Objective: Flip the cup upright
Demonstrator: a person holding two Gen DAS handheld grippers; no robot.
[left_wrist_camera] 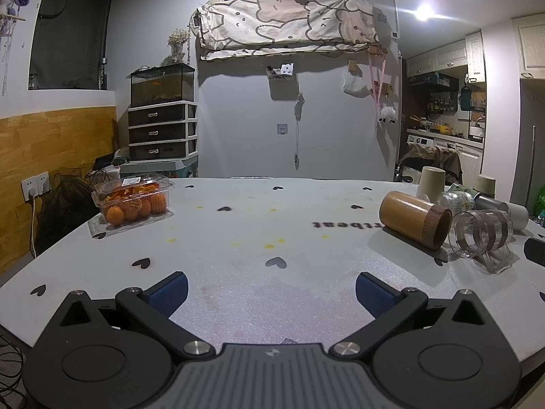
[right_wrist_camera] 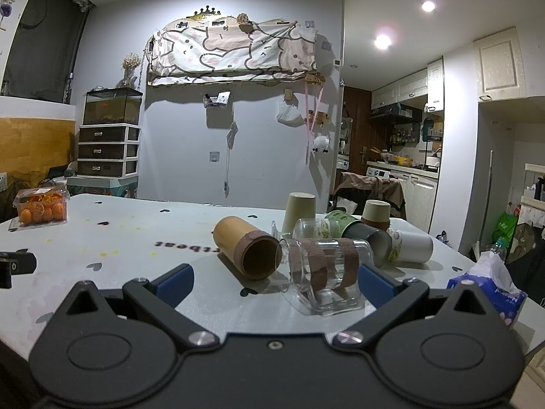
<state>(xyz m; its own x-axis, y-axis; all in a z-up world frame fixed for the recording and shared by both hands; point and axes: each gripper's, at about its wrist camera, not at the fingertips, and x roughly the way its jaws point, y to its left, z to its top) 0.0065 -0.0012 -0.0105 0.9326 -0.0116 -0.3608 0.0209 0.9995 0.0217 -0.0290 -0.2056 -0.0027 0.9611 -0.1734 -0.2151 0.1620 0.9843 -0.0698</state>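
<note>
A bamboo cup (right_wrist_camera: 247, 250) lies on its side on the white table (right_wrist_camera: 119, 248), its open mouth toward me. A clear glass mug (right_wrist_camera: 323, 269) with brown tape bands lies on its side right of it, its handle on the table. My right gripper (right_wrist_camera: 276, 284) is open and empty, its fingers just short of the mug. My left gripper (left_wrist_camera: 270, 289) is open and empty over bare table; the bamboo cup (left_wrist_camera: 414, 220) and glass mug (left_wrist_camera: 480, 238) lie to its right.
Behind the mug lie several more cups: a dark one (right_wrist_camera: 369, 240) and a white one (right_wrist_camera: 410, 247) on their sides, two beige ones (right_wrist_camera: 299, 211) upside down. A box of oranges (left_wrist_camera: 131, 201) sits far left. A tissue pack (right_wrist_camera: 490, 289) lies at the right edge.
</note>
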